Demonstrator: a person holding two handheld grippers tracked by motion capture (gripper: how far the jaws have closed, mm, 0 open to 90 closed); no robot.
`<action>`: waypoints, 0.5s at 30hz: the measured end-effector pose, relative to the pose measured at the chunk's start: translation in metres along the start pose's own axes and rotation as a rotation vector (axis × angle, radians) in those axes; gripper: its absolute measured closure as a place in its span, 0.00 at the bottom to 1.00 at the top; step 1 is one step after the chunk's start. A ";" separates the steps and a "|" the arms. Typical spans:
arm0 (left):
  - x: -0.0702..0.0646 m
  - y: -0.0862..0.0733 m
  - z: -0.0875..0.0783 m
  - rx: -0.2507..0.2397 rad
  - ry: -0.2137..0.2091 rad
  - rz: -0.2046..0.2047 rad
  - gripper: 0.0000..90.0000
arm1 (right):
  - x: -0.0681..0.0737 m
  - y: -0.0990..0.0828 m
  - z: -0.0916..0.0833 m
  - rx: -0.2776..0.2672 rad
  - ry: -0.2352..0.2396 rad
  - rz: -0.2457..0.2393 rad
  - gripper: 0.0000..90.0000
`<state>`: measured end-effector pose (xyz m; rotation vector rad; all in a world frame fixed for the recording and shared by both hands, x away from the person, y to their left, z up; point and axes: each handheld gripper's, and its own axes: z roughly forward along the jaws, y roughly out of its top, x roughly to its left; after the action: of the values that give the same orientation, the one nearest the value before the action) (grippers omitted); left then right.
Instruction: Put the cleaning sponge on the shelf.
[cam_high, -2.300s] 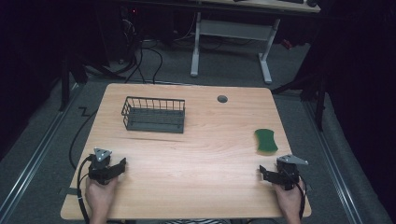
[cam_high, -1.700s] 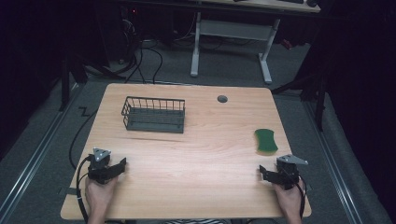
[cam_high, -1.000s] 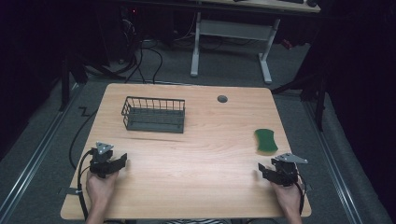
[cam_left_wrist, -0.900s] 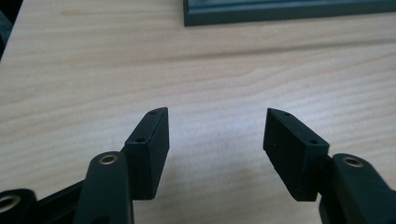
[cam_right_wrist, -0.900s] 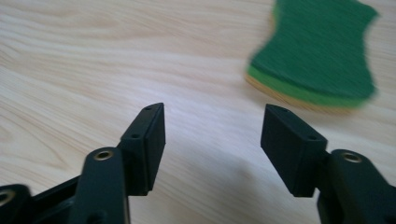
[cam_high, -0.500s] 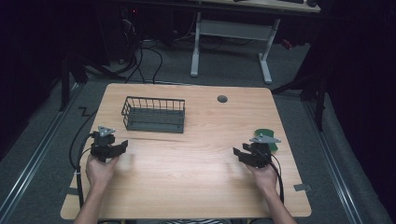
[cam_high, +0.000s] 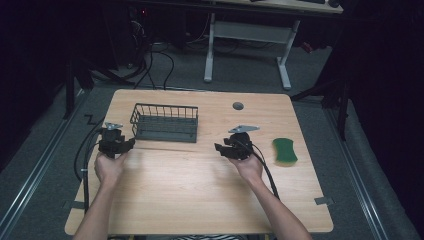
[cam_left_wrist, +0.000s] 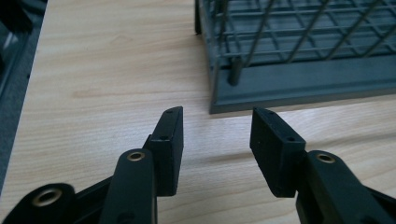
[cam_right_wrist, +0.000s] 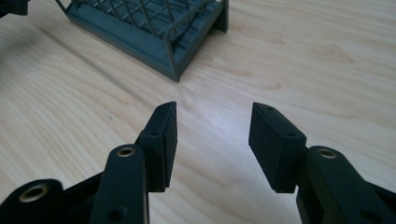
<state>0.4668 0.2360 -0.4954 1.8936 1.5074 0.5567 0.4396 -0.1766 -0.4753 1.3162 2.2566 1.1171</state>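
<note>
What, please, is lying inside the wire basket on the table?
Nothing can be seen in the basket: through its wire walls only its own dark floor shows. In the gripper views the far end of the floor is cut off by the frame, so that part is unconfirmed.

The dark grey wire basket (cam_high: 165, 122) sits upright on the wooden table, toward the far left part of the top. It is a long, low rectangle with an open top, thin wire walls crossed in a lattice, and a solid dark band running round the base. In the left gripper view (cam_left_wrist: 299, 56) one near corner with its short upright post shows close up. In the right gripper view (cam_right_wrist: 154, 28) an end corner shows at an angle. Nothing visible lies inside it.
</note>
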 end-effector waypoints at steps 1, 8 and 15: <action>0.000 0.000 0.000 0.000 0.000 0.000 0.62 | 0.002 0.003 0.003 -0.009 -0.002 -0.006 0.58; 0.008 0.001 0.004 -0.016 -0.009 -0.023 0.63 | 0.014 0.017 0.027 0.035 0.025 -0.016 0.60; 0.009 0.001 0.011 -0.041 -0.037 -0.031 0.63 | 0.028 0.030 0.052 0.057 0.029 -0.016 0.62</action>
<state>0.4767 0.2425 -0.5031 1.8363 1.4879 0.5314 0.4735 -0.1207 -0.4830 1.3095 2.3318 1.0801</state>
